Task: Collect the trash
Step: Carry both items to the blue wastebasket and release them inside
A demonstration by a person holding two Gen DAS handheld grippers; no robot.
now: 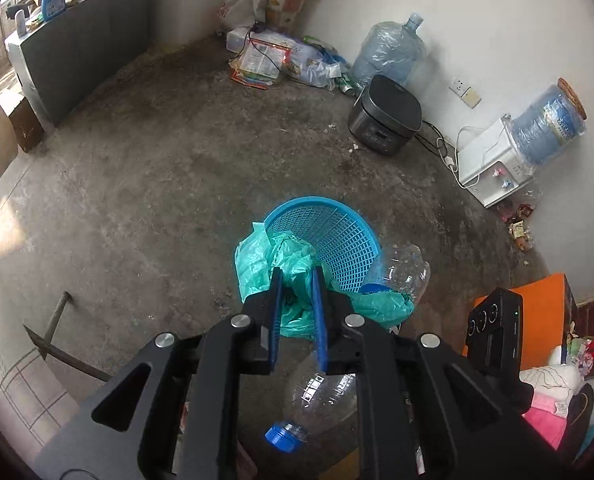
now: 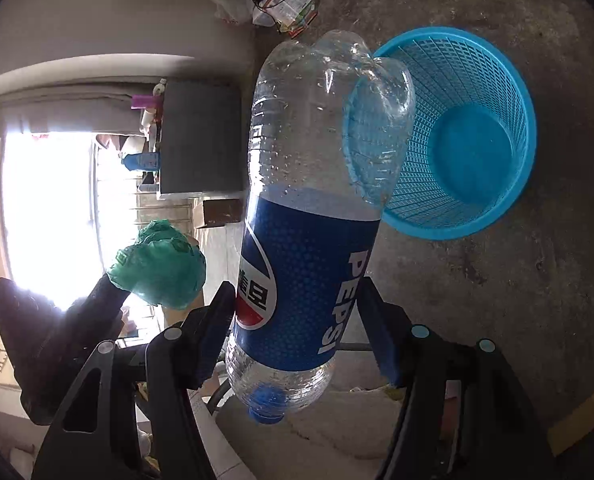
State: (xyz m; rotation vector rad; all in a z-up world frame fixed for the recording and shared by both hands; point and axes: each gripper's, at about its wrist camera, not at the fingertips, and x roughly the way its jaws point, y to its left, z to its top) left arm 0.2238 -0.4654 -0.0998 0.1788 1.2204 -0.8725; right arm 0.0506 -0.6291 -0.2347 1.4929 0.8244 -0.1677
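My left gripper (image 1: 297, 280) is shut on a crumpled green plastic bag (image 1: 273, 264) and holds it above the near rim of a blue mesh waste basket (image 1: 329, 236) on the concrete floor. My right gripper (image 2: 297, 292) is shut on a large clear Pepsi bottle (image 2: 309, 200) with a blue label and blue cap, held beside the empty basket (image 2: 473, 140). The bottle also shows in the left wrist view (image 1: 317, 400), below my left fingers. The green bag shows at the left of the right wrist view (image 2: 161, 268).
A black rice cooker (image 1: 385, 116) stands on the floor beyond the basket. Water jugs (image 1: 389, 52), a white dispenser (image 1: 493, 164) and a litter pile (image 1: 273, 60) line the far wall. A grey cabinet (image 1: 69, 56) is at the left. An orange box (image 1: 537, 308) is at the right.
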